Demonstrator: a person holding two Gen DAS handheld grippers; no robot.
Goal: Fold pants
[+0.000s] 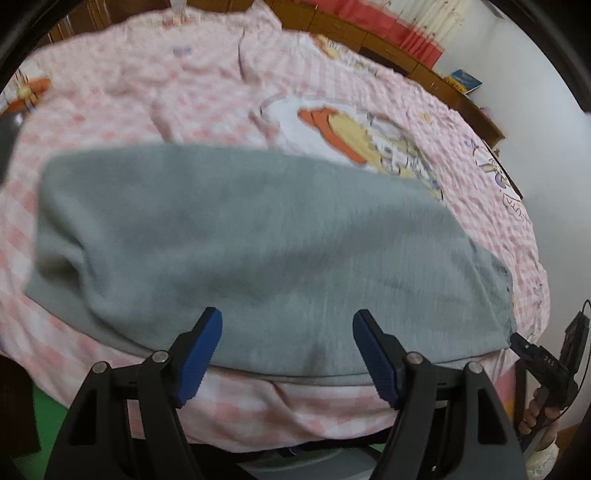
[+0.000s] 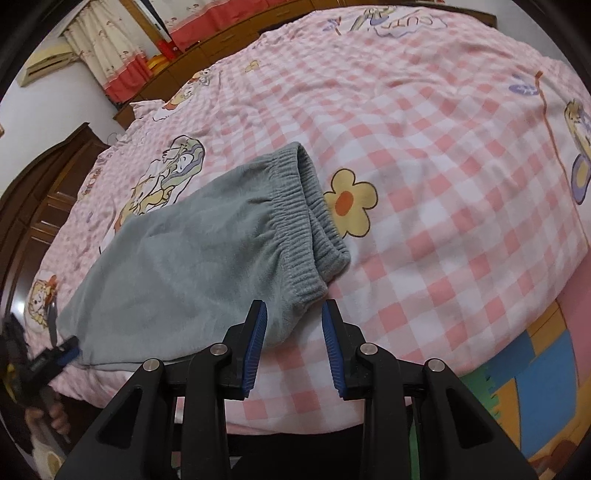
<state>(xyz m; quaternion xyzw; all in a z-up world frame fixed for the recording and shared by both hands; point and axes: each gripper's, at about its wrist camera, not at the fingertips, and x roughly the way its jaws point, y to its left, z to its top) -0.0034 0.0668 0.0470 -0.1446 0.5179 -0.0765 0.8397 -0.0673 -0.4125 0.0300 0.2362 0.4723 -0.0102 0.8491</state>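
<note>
Both views are wrist fisheyes, each looking forward along its own gripper's fingers and steeply down at the bed [image 2: 424, 155] from its near edge, close above it. The left wrist view sits over the folded grey pants [image 1: 258, 240], facing across the bed towards the far wooden cabinets [image 1: 369, 33]. The right wrist view sits at their waistband end. Both share the pants and the checked sheet.

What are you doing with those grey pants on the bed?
A person holds a gripper in each hand and is folding the grey pants, which lie on the pink checked bedspread. The left gripper is open over the pants' near edge and holds nothing. The right gripper hangs open by the elastic waistband, pinching nothing. The pants already look folded over.
</note>
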